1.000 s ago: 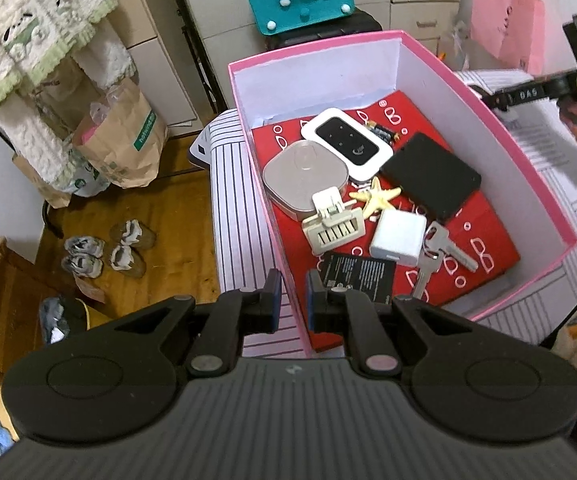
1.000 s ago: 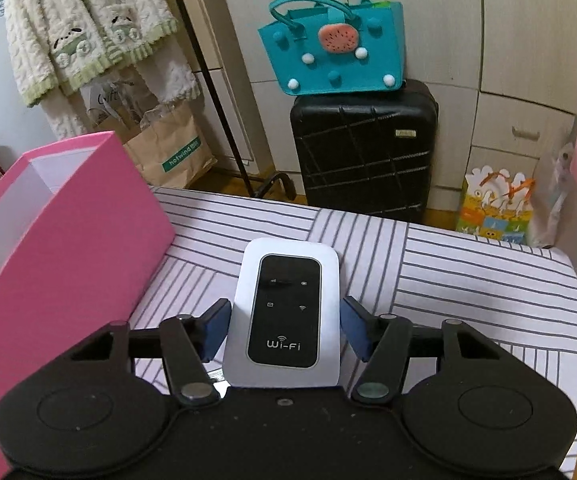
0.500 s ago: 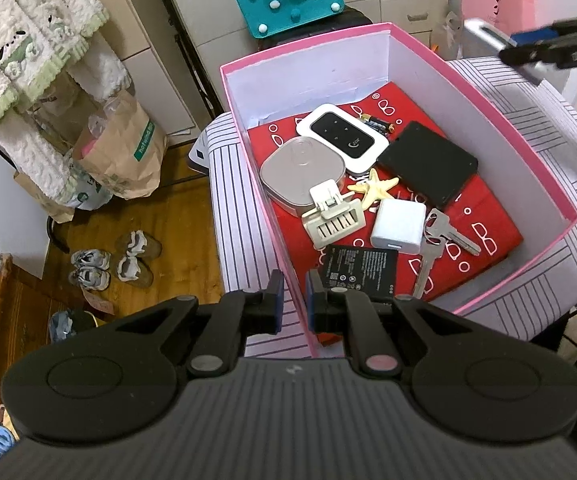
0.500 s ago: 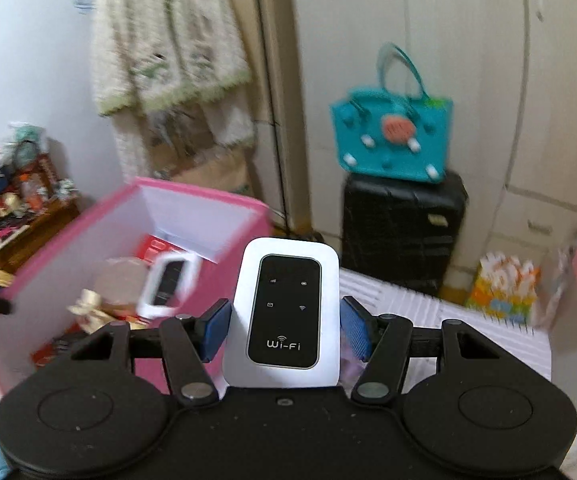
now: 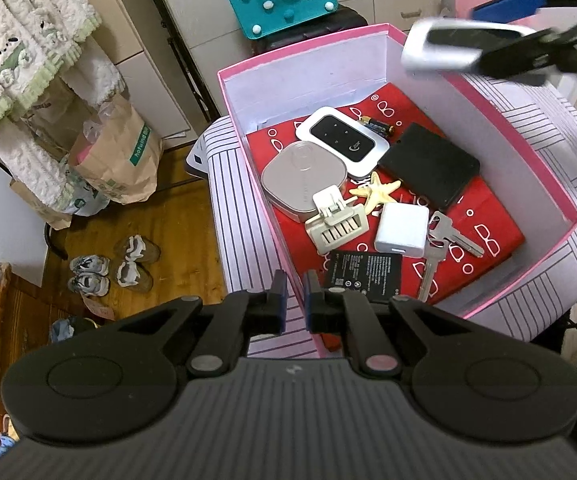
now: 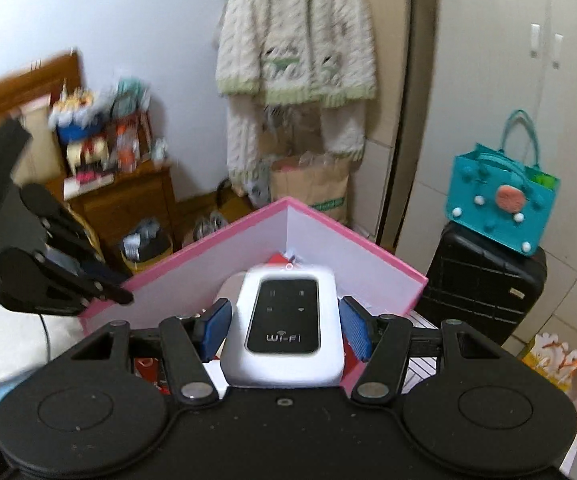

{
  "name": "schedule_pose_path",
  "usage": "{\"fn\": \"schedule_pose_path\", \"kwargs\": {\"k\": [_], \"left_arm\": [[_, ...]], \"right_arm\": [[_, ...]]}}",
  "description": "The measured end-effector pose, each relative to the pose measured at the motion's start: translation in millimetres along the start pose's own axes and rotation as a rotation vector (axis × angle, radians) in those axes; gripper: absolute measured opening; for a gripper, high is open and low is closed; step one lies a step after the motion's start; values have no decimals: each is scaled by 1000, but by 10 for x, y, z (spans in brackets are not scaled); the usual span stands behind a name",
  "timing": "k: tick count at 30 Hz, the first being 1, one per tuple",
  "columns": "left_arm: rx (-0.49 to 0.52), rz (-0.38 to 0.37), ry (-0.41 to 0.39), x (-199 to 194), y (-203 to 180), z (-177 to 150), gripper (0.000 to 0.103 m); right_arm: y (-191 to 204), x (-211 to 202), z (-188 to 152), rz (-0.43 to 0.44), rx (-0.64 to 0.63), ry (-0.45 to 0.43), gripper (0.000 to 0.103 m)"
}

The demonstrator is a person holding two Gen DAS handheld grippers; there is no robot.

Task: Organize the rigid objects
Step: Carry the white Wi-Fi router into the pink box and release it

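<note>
Step in hand: as the right gripper (image 6: 284, 326) carries the white pocket Wi-Fi router with a black glossy face (image 6: 286, 320) above the far corner of the pink cardboard box (image 5: 528, 152), the job, I judge, is to set it down inside.
Doing it well: lower the router over a bare patch of the red patterned lining (image 5: 488, 236) near the box's right wall, keep it flat, and part the jaws only once it rests.
Right jaws: clamped on the router's two long sides.
Left jaws: the left gripper (image 5: 293, 300) hovers at the box's near wall, its jaws together with nothing between them.
Box contents: second white router (image 5: 342, 140), grey rounded-square tin (image 5: 302, 178), black flat case (image 5: 428, 170), cream starfish (image 5: 376, 196), beige plastic clip (image 5: 336, 226), white cube charger (image 5: 402, 230), silver keys (image 5: 444, 246), black battery (image 5: 364, 276), small AA cell (image 5: 378, 125).
Crowding: most items cluster by the box's left wall and centre, so space there is tight.
</note>
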State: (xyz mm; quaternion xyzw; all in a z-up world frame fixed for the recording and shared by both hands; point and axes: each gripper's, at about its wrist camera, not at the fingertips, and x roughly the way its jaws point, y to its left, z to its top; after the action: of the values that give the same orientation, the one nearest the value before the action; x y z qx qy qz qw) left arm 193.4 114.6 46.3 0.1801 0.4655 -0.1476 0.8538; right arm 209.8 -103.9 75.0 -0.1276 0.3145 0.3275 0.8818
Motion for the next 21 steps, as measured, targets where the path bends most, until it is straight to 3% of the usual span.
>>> {"fn": "schedule_pose_path", "kwargs": {"k": [1, 2, 4, 6, 14, 19, 21], "left_arm": [[5, 6, -3, 1, -13, 1, 8], [8, 10, -6, 9, -23, 0, 8], [6, 15, -11, 22, -24, 3, 8], [0, 13, -14, 34, -14, 10, 8], [-7, 2, -24, 37, 5, 3, 8], [-8, -13, -22, 40, 34, 12, 10], [-9, -20, -24, 38, 45, 2, 10]], "right_arm": [[20, 103, 28, -12, -15, 21, 55], [24, 226, 50, -34, -33, 47, 24], [-13, 429, 86, -33, -33, 96, 22], [-110, 640, 93, 0, 0, 143, 15], [-141, 802, 15, 24, 26, 172, 15], [-276, 345, -48, 24, 86, 105, 16], [-387, 125, -136, 6, 133, 86, 27]]}}
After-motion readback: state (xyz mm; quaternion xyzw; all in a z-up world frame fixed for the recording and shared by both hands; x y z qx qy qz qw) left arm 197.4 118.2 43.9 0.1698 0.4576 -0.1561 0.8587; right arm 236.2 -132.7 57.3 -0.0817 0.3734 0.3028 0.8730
